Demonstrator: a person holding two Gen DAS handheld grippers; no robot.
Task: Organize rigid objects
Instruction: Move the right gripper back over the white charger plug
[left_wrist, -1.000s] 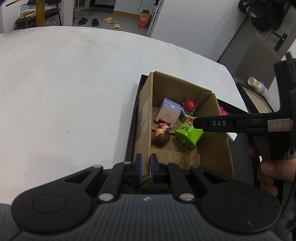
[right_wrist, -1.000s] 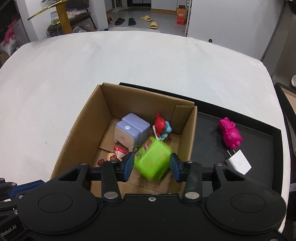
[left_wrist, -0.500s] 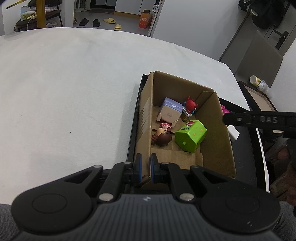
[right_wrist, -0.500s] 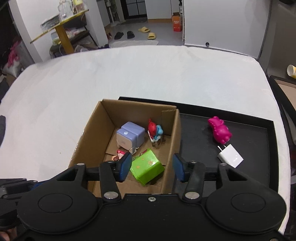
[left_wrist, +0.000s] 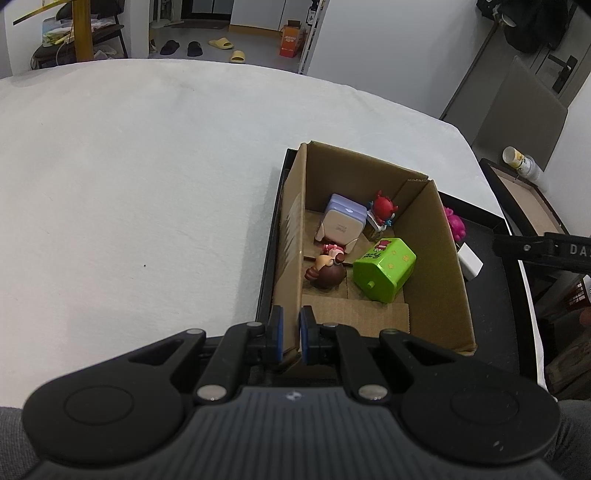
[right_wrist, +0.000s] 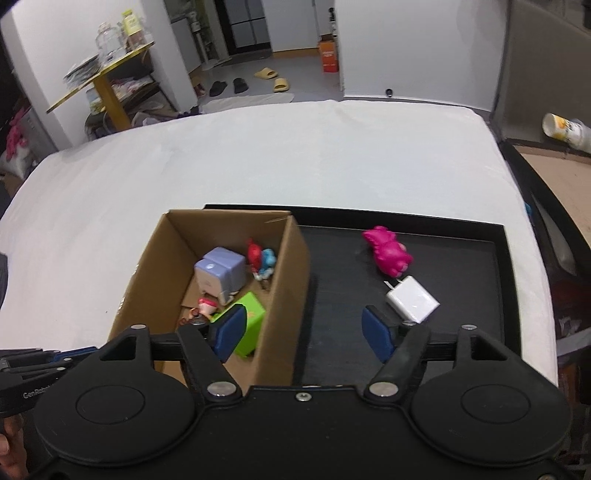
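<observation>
Released a moment ago, the green block (right_wrist: 248, 325) is now lying inside the cardboard box (right_wrist: 291, 295), and the right gripper (right_wrist: 301, 334), which was closed on it over the box, is swinging out toward the black tray (right_wrist: 461, 280) with its jaws opening and nothing between them. Just ahead of its right finger, the white charger (right_wrist: 412, 299) is resting on the tray, touching the pink toy (right_wrist: 388, 251) beyond it; both are yet to be boxed. On the other side, the left gripper (left_wrist: 288, 336) is pinching the box's near wall with narrow jaws, steadying it as before. Inside the box, the purple device (left_wrist: 341, 221), red figure (left_wrist: 382, 208) and brown-haired doll (left_wrist: 328, 271) are sitting where they were. Risk from here: the charger is flat and smooth, so a shallow or off-centre pinch could be skidding it across the tray or knocking the pink toy away.
</observation>
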